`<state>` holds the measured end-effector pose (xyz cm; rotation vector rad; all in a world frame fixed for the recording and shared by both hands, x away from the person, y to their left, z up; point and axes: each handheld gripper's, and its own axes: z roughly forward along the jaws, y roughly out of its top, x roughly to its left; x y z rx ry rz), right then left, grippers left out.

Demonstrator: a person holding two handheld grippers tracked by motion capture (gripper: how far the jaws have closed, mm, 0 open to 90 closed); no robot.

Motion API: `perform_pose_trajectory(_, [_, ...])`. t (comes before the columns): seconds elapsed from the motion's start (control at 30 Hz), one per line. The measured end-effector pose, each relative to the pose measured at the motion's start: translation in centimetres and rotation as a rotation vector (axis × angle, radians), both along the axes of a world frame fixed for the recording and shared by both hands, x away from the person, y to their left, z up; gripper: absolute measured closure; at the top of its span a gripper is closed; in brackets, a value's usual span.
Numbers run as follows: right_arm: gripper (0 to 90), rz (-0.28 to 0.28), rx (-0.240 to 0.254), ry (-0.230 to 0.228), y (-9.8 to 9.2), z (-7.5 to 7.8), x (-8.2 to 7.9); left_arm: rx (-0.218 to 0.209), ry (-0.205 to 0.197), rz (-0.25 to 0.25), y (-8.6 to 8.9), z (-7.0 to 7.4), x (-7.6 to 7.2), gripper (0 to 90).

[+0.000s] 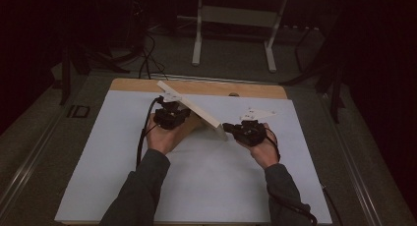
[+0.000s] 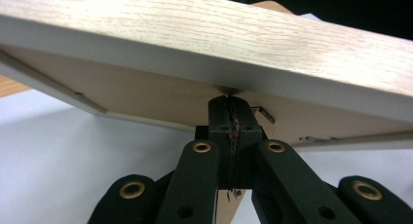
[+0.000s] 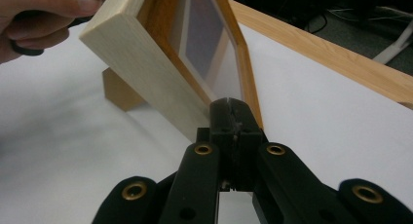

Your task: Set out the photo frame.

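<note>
The frame (image 1: 194, 108) is a light-wood picture frame with a pane in it, so treat it as stiff but fragile: the wooden rim will take a firm pinch, the glazing will not. It looks fairly light, yet it is wide and flat, so it will swing and twist if you carry it by one edge alone. Keep your hold on the wooden rim, one grip at each end, and stay off the pane and the small metal tabs on the back.

It sits tilted over the far middle of the white mat (image 1: 206, 186), its left end up and far, its right end low and near, with a wooden stand (image 3: 122, 90) down on the mat behind it.

Your left gripper (image 2: 229, 109) has its jaws fully together, tips up against the underside of the frame's rim; I cannot tell whether they pinch anything. Your right gripper (image 3: 229, 112) is likewise closed tight, its tips at the frame's low corner, touching the rim there.
</note>
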<state>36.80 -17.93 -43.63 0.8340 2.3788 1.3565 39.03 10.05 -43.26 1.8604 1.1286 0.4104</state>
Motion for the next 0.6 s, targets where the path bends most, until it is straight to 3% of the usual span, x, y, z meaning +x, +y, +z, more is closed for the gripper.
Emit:
perform_pose_trajectory(0.23, [89.8, 0.05, -0.009, -0.007, 0.9, 0.0, -0.8, -0.035, -0.007, -0.022, 0.1, 0.2, 0.0, 90.0])
perform_pose_trajectory(0.37, [89.8, 0.075, -0.006, -0.008, 1.6, -0.1, -1.1, -0.019, -0.01, -0.054, -0.4, 0.0, -0.1, 90.0])
perform_pose_trajectory(0.6, [89.8, 0.101, -0.017, -0.009, 2.4, 0.0, -1.3, -0.011, -0.009, -0.066, -0.5, -0.1, -0.1, 90.0])
